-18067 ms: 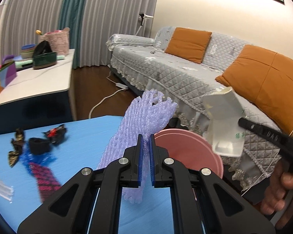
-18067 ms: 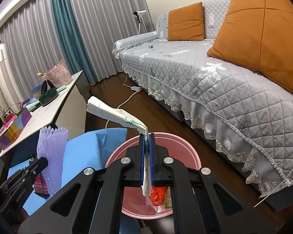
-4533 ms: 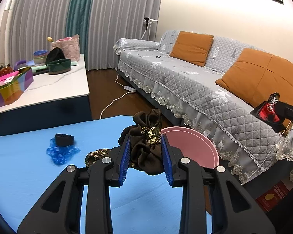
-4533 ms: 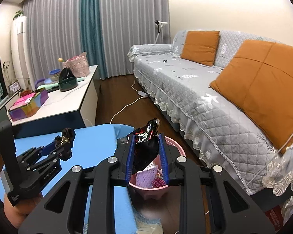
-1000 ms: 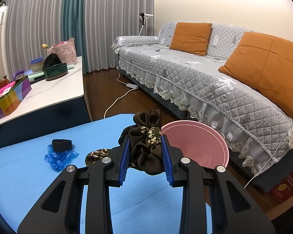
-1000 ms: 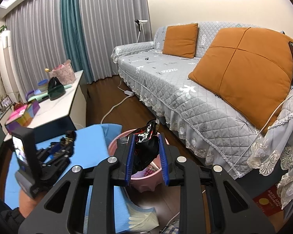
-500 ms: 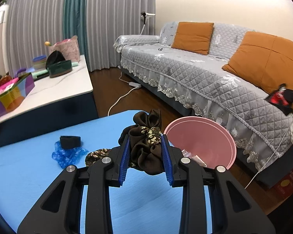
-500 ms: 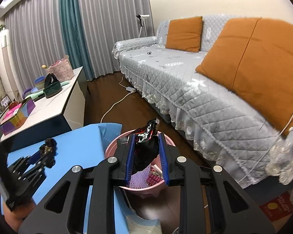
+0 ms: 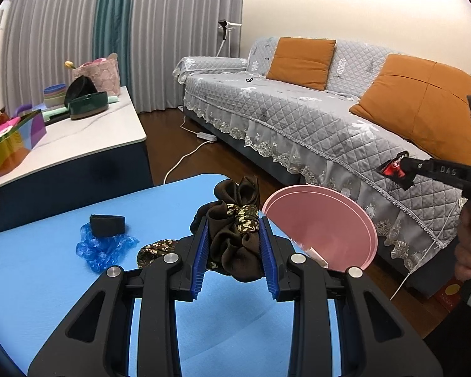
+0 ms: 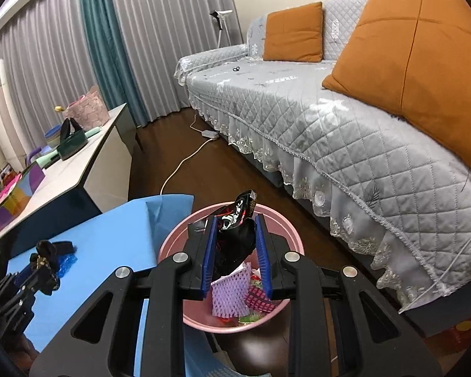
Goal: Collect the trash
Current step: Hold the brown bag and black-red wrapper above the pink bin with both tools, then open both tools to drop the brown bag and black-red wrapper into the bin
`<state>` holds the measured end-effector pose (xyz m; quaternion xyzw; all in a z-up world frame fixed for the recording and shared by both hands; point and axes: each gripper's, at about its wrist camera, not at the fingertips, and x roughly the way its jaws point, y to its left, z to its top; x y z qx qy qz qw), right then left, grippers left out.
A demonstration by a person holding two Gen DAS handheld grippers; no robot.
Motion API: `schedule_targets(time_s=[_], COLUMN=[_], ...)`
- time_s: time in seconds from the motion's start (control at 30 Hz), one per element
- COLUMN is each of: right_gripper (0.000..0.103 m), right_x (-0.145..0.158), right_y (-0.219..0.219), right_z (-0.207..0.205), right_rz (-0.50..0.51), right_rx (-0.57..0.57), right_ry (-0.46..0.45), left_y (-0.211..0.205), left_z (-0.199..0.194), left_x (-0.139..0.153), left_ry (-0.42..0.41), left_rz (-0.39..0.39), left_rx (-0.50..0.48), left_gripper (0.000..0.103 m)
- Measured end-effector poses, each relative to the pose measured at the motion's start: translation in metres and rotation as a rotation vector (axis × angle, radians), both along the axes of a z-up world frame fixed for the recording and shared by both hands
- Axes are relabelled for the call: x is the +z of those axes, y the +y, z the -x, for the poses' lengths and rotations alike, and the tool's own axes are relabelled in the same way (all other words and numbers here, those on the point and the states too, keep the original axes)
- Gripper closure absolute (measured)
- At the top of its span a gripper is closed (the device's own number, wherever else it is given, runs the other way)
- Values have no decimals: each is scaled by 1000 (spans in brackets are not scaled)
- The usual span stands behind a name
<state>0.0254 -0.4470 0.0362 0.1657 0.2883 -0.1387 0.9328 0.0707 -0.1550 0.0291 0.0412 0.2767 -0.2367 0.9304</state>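
Observation:
My left gripper (image 9: 234,220) is shut on a brown crumpled scrunchie (image 9: 235,235) with a gold pattern, held over the blue table (image 9: 47,282) beside the pink bin (image 9: 323,229). My right gripper (image 10: 235,223) is shut on a black and red snack wrapper (image 10: 235,235) and hangs right over the pink bin (image 10: 179,238), which holds purple foam netting (image 10: 229,295) and other scraps. In the left wrist view the right gripper (image 9: 395,169) shows at the right edge with the wrapper. The left gripper (image 10: 42,262) appears low at the left in the right wrist view.
A blue plastic wad (image 9: 100,248) with a black band (image 9: 107,224) on it lies on the blue table. A white-topped cabinet (image 9: 78,144) with boxes and bowls stands behind. A grey sofa (image 10: 329,119) with orange cushions runs along the right. A white cable (image 10: 182,163) crosses the dark floor.
The right gripper has come down and closer to the pink bin with the wrapper still in it. The left gripper has edged toward the bin, still holding the scrunchie.

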Motion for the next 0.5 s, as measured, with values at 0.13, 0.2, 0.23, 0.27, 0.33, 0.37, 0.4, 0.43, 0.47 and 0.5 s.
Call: schedule_targets(time_s=[0.13,0.2,0.23,0.27,0.33,0.37,0.4,0.43,0.47,0.5], right_gripper=[78,78,78,78,78,78,78,78,78,78], right_x=[-11,-16,-18,-21,-30,-35,-39,-44,-50,-55], right_y=[-5,-7,-8,-9,-11,-12,-13,-14,-16,-17], right_z=[-9,-14,-16,-19,-25,-28,-30,-32,-34,-37], right_rz=[6,17,20,25,33,32,31,28,20,14], right_rx=[-21,-25,-25,-23,-23,-24,-25,-26,-28,-27], right_ry=[0,5,7,11,24,30,36,43,52,60], left_y=[-8,-14,-18,-21,-31,-36,-43,-48,-57,-63], left_z=[-12,-19,-22,-24,-31,-34,-38,-41,-45,-47], left_x=[-2,-5,-6,-7,-9,-10,-11,-11,-11,-11], left_ry=[2,8,11,12,13,15,18,20,19,19], left_rz=[-2,-1,-3,-4,-6,-3,2,5,7,7], left_rx=[-12,-20,-26,-31,-47,-55,-66,-73,-86,-96], left_gripper=[72,72,72,72,72,72,72,72,72,72])
